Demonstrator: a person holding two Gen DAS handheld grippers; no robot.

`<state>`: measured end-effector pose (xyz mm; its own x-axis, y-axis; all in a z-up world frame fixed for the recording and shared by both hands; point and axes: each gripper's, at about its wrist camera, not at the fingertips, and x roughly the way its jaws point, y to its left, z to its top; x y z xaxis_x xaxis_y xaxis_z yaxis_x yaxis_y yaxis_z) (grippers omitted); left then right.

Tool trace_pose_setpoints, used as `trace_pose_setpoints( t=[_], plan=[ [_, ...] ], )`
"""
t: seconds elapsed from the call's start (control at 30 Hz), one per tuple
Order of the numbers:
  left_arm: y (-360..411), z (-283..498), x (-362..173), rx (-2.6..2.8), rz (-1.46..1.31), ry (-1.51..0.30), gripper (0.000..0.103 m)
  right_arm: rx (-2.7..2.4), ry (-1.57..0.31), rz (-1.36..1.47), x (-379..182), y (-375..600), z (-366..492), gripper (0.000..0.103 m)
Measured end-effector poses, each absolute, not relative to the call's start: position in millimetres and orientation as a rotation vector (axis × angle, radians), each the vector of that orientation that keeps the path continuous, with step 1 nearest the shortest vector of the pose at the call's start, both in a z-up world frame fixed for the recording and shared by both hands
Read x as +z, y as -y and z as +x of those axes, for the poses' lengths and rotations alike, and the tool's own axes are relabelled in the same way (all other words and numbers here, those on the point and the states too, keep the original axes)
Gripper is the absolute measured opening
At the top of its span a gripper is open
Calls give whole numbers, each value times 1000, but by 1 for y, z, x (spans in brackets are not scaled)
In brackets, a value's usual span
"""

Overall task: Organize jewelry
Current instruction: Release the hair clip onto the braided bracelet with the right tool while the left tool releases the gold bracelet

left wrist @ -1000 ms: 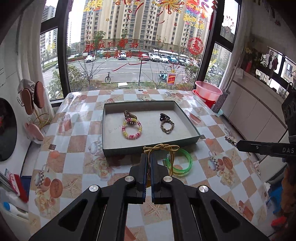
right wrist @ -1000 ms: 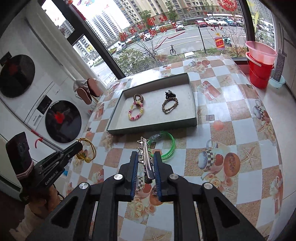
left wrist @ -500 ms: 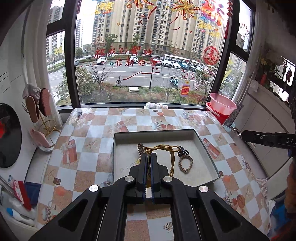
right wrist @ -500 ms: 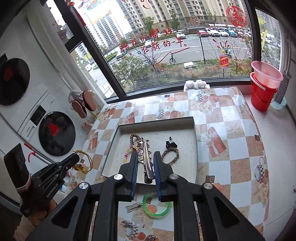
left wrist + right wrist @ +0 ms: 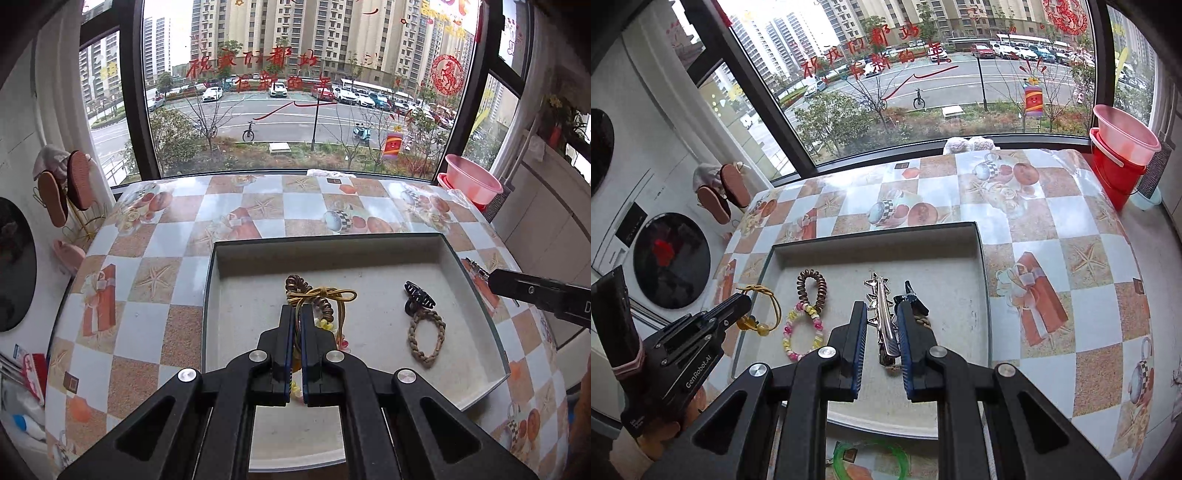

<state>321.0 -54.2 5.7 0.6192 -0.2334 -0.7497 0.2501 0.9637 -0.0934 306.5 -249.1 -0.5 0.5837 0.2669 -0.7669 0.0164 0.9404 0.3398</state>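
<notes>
Hidden/cut off: in the left wrist view the left gripper (image 5: 297, 314) covers most of the bead bracelet (image 5: 325, 325), only a few yellow and pink beads show beside the fingers. In the right wrist view the braided bracelet (image 5: 923, 320) and black claw clip (image 5: 911, 291) are mostly behind the right finger; the green bangle (image 5: 871, 459) is cut by the frame bottom, lying on the table in front of the tray.

Task items: gold elastic cord (image 5: 325, 295), thin, knotted w/ loops, pinched in the left gripper's jaws, which are clenched nearly together; it hangs above the tray (image 5: 369, 254) floor, over the brown spiral hair tie (image 5: 295, 284). Silver spiked hair clip (image 5: 882, 314), shiny, long, sits lengthwise between the fingers of the right gripper (image 5: 882, 314). Jaws are set apart w/ gaps visible each side of the clip, so it looks released; whether it rests on the tray floor can't be told. Tray is grey, shallow, rectangular, on the checkered tablecloth (image 5: 177, 236).

Pose: both grippers point toward the window, angled down over the tray, left one at the tray's left part, right one near the middle.
</notes>
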Motion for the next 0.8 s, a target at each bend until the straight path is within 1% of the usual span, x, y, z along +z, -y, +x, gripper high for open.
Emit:
trace_pose_setpoints(
  t=[0.17, 0.4, 0.6, 0.8],
  plan=[
    [60, 327, -23, -264, 31, -903, 16, 126, -979, 325, -33, 252, 313, 18],
    [68, 327, -39, -237, 92, -907, 16, 113, -1021, 329, -67, 250, 319, 18],
    [71, 325, -44, -217, 132, -900, 16, 109, -1040, 312, -81, 245, 319, 19],
    [76, 321, -42, -193, 185, -892, 16, 99, -1034, 287, -83, 241, 319, 20]
  ],
)
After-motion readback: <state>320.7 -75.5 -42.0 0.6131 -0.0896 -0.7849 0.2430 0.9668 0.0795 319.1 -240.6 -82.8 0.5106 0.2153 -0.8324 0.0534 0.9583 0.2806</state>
